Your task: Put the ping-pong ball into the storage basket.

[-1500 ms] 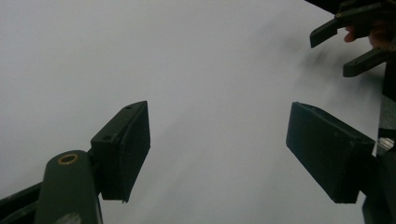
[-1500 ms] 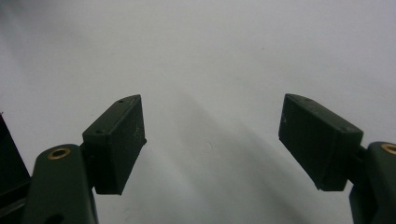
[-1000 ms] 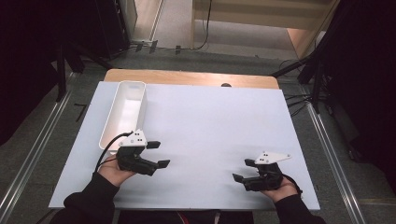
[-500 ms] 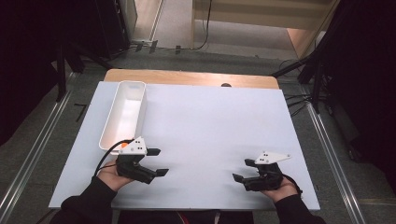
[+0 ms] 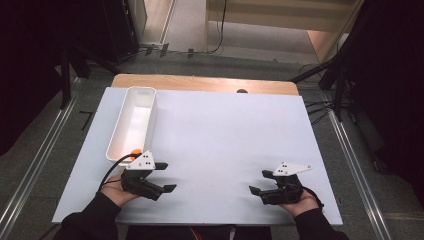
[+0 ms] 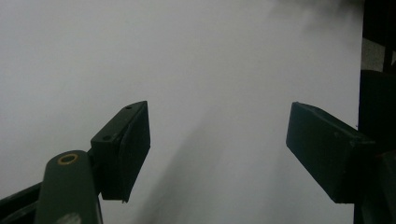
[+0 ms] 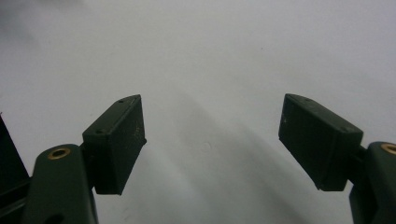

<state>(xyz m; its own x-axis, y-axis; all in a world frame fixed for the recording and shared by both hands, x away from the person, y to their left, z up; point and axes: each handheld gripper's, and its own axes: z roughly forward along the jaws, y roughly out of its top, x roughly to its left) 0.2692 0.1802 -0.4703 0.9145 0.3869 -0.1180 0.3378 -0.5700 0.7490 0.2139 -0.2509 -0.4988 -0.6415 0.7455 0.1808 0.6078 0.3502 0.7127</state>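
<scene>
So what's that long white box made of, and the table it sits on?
The white box looks like plastic: smooth, with rounded corners and a thin rim. The table has a matte white top, maybe laminate or a sheet; a wooden strip with a tan, grain-like look shows along the far edge.

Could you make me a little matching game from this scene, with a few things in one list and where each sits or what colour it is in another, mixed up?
Things:
1. white bin
2. left gripper
3. right gripper
4. wooden strip

Descriptions:
A. far edge of the table, light brown
B. near edge, on the person's right, jaws apart
C. long and empty, at the far left of the white tabletop
D. near edge, just in front of the bin's near end, jaws apart

Pairs: 1-C, 2-D, 3-B, 4-A
</scene>
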